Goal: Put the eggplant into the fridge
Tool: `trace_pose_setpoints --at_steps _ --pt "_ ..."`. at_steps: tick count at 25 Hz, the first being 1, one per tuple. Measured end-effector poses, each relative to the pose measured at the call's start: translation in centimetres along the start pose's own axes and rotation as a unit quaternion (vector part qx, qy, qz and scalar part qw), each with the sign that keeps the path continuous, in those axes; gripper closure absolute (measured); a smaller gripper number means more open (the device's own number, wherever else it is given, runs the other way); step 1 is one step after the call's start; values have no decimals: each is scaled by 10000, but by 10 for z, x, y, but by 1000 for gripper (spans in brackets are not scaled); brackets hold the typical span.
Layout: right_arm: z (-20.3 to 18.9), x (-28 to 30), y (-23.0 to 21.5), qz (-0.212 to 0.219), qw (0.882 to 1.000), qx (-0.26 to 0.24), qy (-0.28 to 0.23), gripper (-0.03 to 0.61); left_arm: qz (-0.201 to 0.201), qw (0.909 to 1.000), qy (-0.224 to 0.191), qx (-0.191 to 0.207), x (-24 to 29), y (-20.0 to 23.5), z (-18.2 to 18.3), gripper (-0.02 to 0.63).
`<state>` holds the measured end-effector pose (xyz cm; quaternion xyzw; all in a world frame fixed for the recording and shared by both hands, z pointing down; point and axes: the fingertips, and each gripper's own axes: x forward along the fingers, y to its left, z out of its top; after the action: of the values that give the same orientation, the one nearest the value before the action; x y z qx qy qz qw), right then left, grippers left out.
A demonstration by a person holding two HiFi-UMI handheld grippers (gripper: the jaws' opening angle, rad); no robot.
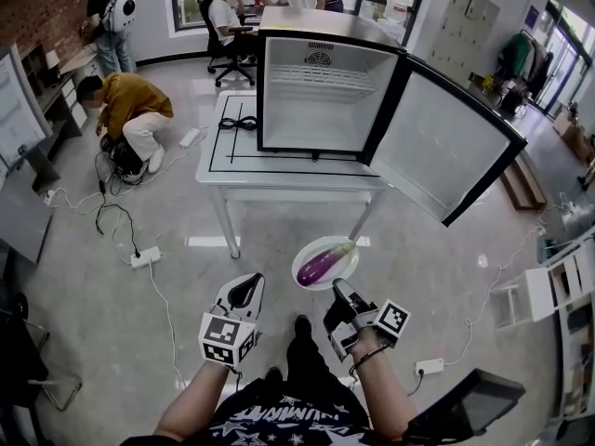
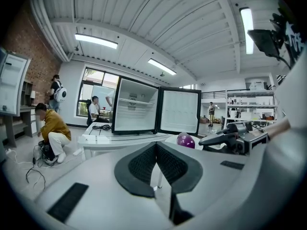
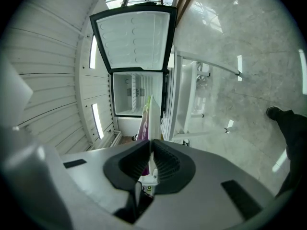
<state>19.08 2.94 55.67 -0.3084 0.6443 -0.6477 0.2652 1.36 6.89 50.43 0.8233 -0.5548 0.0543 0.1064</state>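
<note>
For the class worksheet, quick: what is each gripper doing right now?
Left gripper: closed, nothing held.
Right gripper: closed on the rim of the plate carrying the eggplant.

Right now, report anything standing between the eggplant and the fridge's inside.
Nothing visible. The eggplant lies on the plate clamped by the right gripper; the fridge has its door swung wide open.

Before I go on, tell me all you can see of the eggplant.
The eggplant is long, slim, glossy purple, with a green stem end toward the fridge. It lies whole, diagonally, on a round white plate, touching only that. The right gripper, shut on the plate's near rim, holds it above the floor, short of the table.
</note>
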Motion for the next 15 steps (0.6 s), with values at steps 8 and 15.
trace_pose_setpoints --at_steps 8,15 --pt "41 54 6 70 9997 5 221 555 157 9999 0 33 57 21 20 604" --pt "91 98 14 130 9995 -62 269 555 260 9996 -65 46 117 40 46 604"
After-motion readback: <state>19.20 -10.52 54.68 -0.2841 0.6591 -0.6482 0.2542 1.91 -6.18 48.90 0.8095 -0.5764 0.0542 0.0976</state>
